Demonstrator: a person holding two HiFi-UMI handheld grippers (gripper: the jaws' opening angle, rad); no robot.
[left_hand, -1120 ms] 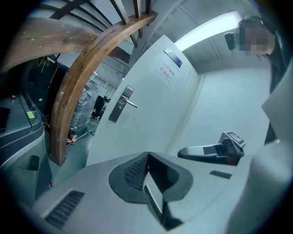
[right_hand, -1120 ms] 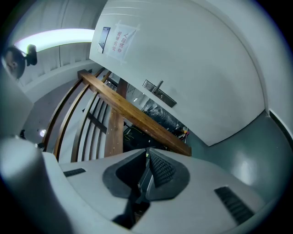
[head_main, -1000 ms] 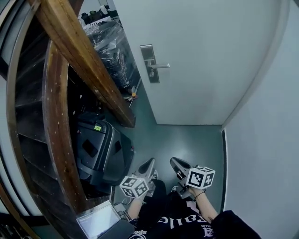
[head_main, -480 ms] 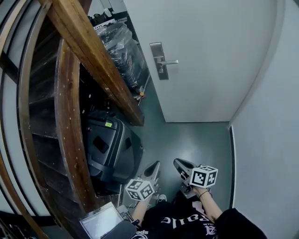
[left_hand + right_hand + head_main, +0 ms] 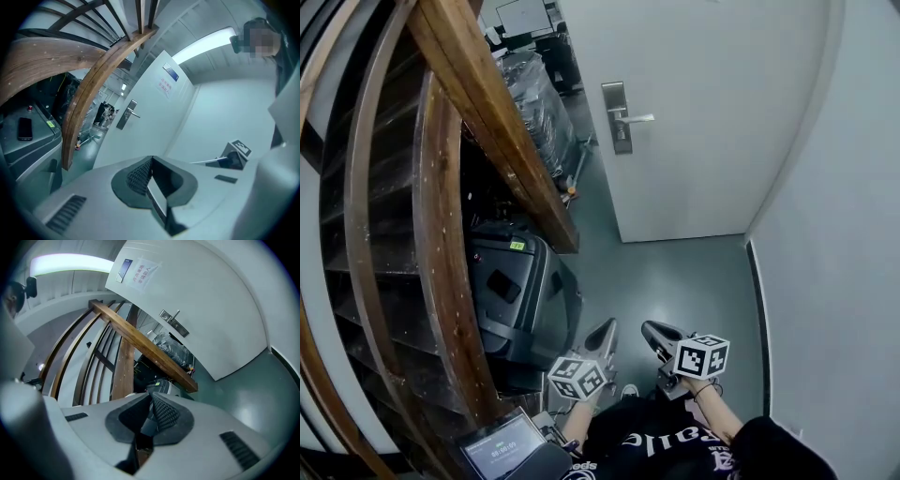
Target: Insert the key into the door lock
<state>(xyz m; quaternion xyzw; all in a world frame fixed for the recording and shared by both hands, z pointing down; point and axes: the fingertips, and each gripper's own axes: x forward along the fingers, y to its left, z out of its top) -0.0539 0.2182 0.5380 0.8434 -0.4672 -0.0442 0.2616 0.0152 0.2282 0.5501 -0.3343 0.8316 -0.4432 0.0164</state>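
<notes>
The white door (image 5: pixel 703 112) stands ahead, its steel lock plate (image 5: pixel 618 117) and lever handle (image 5: pixel 636 118) at its left edge. The lock plate also shows small in the left gripper view (image 5: pixel 125 115) and in the right gripper view (image 5: pixel 173 323). Both grippers hang low by the person's body, far short of the door. My left gripper (image 5: pixel 607 326) (image 5: pixel 151 159) is shut with nothing between its pads. My right gripper (image 5: pixel 649 328) (image 5: pixel 151 397) is shut; a small grey piece (image 5: pixel 146 422), seemingly the key, sits between its pads. The keyhole is too small to make out.
A wooden staircase beam (image 5: pixel 487 122) slants down on the left, ending near the door's foot. Under it stand a black machine (image 5: pixel 517 295) and plastic-wrapped goods (image 5: pixel 534 103). A lit screen (image 5: pixel 502 450) sits at the lower left. A pale wall (image 5: pixel 834 281) closes the right side.
The head view has swung, so the lock plate sits slightly right of and higher than a second ago. Both grippers keep the same low pose, still shut.
</notes>
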